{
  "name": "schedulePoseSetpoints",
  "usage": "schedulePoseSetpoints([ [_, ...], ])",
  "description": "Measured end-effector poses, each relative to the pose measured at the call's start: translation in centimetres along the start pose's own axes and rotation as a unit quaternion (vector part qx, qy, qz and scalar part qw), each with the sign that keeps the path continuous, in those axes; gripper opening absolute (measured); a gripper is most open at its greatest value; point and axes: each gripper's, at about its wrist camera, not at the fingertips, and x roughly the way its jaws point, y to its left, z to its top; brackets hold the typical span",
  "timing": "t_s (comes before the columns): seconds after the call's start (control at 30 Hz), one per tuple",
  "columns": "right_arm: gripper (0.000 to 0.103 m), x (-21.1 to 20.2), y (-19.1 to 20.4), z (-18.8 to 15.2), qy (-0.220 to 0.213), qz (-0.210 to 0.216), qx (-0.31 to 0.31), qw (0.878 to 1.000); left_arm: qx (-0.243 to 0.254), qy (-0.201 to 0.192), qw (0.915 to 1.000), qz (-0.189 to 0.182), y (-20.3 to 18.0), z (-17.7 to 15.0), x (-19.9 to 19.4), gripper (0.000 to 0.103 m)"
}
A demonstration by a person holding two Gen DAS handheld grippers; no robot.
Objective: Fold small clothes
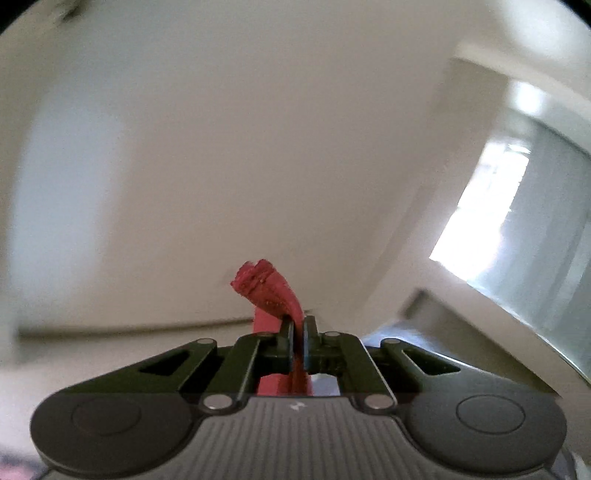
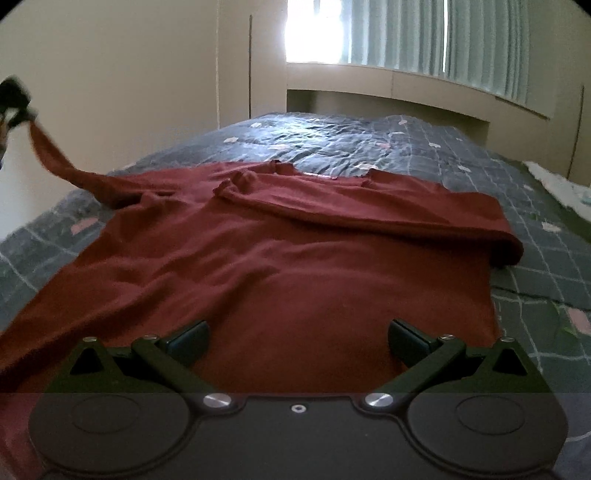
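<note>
The dark red long-sleeved top [image 2: 280, 266] lay spread flat on the quilted bedspread [image 2: 406, 144], neckline toward the window [image 2: 314, 33] and hem nearest your right-hand tool. One sleeve [image 2: 369, 218] was already laid across the chest, its fold bulging at the top's right edge. The other sleeve [image 2: 66, 166] rose off the bed toward the upper left, where your left gripper [image 1: 299, 325] had its jaws pressed together on the cuff [image 1: 266, 288]; in the left wrist view the red cuff stood up from the pinch against a blurred wall, and more cloth showed beneath the fingers. You held it high, by my reading, so the sleeve would hang clear and could be carried over the body to match the first.

Your right gripper [image 2: 297, 341] hovered low over the hem with its jaws spread wide and nothing between them, probably ready to pin or smooth the cloth while the sleeve crossed.

No basket, box or drawer appeared in either view. A pale cloth [image 2: 554, 188] lay at the bed's far right edge.
</note>
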Motion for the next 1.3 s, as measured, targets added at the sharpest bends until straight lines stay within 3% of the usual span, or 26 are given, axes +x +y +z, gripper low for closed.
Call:
schedulePoseSetpoints([
  [0.07,0.102,-0.4,-0.7,0.3,-0.008,0.007,0.017,1.0,0.034,-0.008,0.998,-0.052,-3.6,0.5,0.1,0.004],
  [0.17,0.102,-1.1,-2.0,0.9,-0.026,0.005,0.03,0.999,0.091,-0.003,0.9861,-0.139,-9.7,-0.3,-0.1,0.004],
  [0.3,0.102,-2.1,-4.1,1.9,-0.052,-0.02,0.025,0.998,0.162,0.025,0.9573,-0.238,-17.6,-3.8,-1.5,0.004],
  [0.4,0.102,-2.8,-6.0,2.0,-0.064,-0.043,0.022,0.997,0.195,0.057,0.934,-0.294,-22.5,-8.1,-2.3,0.004],
  [0.57,0.102,-3.5,-9.8,1.1,-0.063,-0.082,0.03,0.994,0.265,0.112,0.895,-0.341,-28.5,-17.6,-3.0,0.004],
  [0.73,0.102,-3.7,-12.6,-0.6,-0.048,-0.107,0.042,0.992,0.317,0.177,0.8586,-0.362,-30.0,-26.3,-4.7,0.004],
  [0.83,0.102,-3.8,-13.9,-1.4,-0.043,-0.117,0.049,0.991,0.355,0.2,0.8354,-0.369,-29.5,-30.1,-4.9,0.004],
  [0.93,0.102,-3.5,-14.8,-1.7,-0.042,-0.122,0.063,0.99,0.379,0.218,0.8174,-0.375,-29.1,-31.3,-6.7,0.006],
  [1.0,0.102,-3.2,-15.3,-1.6,-0.042,-0.119,0.074,0.989,0.383,0.229,0.8125,-0.375,-29.0,-32.0,-6.8,0.024],
  [1.03,0.102,-3.1,-15.5,-1.5,-0.044,-0.118,0.078,0.989,0.381,0.237,0.8116,-0.374,-28.9,-31.6,-6.6,0.055],
  [1.07,0.102,-2.9,-15.5,-1.3,-0.046,-0.118,0.081,0.989,0.374,0.239,0.8148,-0.373,-28.5,-31.6,-6.8,0.079],
  [1.13,0.102,-2.8,-15.8,-1.0,-0.051,-0.113,0.085,0.989,0.36,0.233,0.8233,-0.372,-27.8,-30.5,-7.6,0.087],
  [1.23,0.102,-2.2,-16.0,0.0,-0.055,-0.095,0.091,0.99,0.351,0.253,0.8244,-0.365,-26.7,-29.0,-8.0,0.091],
  [1.3,0.102,-1.5,-16.1,0.8,-0.058,-0.071,0.096,0.991,0.34,0.26,0.8347,-0.346,-25.3,-27.4,-8.6,0.099],
])
